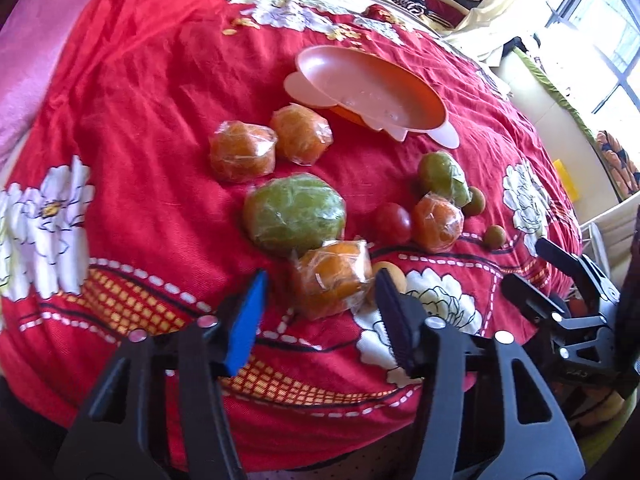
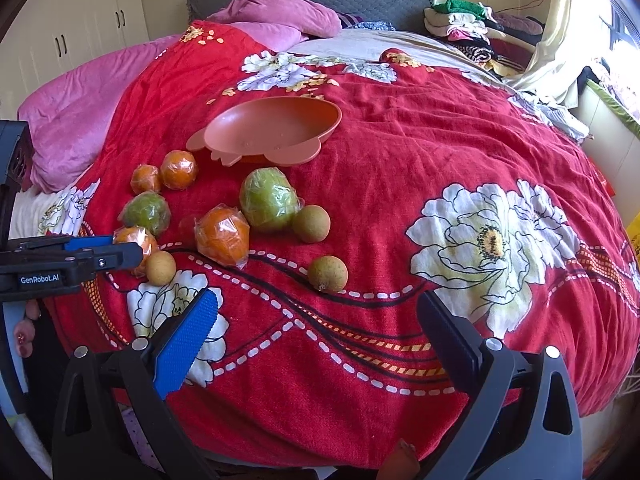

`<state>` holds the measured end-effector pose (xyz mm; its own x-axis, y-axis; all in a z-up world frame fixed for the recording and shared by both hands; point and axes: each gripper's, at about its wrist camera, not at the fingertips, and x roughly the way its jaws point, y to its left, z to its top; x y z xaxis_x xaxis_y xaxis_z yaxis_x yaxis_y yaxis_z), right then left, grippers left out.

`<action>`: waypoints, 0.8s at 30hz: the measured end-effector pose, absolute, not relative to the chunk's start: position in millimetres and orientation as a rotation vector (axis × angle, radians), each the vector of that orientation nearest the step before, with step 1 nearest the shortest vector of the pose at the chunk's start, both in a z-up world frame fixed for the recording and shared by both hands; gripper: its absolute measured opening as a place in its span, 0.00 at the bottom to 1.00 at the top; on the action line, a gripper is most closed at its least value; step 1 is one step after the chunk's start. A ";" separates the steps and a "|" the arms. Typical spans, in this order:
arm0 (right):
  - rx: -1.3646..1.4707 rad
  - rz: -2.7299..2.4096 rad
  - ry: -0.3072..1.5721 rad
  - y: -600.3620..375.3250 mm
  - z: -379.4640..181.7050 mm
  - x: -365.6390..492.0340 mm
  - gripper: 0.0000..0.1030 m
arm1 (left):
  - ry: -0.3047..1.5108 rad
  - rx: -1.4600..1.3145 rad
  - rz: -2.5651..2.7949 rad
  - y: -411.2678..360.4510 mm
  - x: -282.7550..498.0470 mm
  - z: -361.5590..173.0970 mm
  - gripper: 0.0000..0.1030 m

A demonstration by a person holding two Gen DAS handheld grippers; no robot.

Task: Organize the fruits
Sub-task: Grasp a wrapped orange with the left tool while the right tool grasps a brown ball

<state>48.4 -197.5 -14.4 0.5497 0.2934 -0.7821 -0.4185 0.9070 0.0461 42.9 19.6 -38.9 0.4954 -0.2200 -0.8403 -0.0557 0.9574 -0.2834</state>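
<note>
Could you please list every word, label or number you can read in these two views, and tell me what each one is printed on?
"GenRobot.AI": white print on the black body of the left claw, seen side-on at the left edge of the right wrist view.
Nothing else is readable. The plastic-wrapped fruits, the orange bowl and the red floral bedspread carry no legible text in either view.

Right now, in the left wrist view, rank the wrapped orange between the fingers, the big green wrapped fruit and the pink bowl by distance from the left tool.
1. Wrapped orange: between the fingers.
2. Green wrapped fruit: just behind, slightly left.
3. Pink bowl: farthest back.
</note>
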 end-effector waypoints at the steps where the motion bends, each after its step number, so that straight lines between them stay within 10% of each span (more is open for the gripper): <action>1: -0.156 0.428 0.897 -197.1 -15.3 49.9 0.96 | 1.055 -0.293 -0.114 17.6 43.8 -40.1 0.37; 9: -0.176 0.445 0.914 -197.7 -21.9 61.5 0.93 | 1.060 -0.311 -0.142 16.8 49.4 -43.6 0.35; 24: -0.205 0.500 0.963 -194.7 -33.0 79.5 0.25 | 1.067 -0.343 -0.195 22.2 53.8 -44.4 0.33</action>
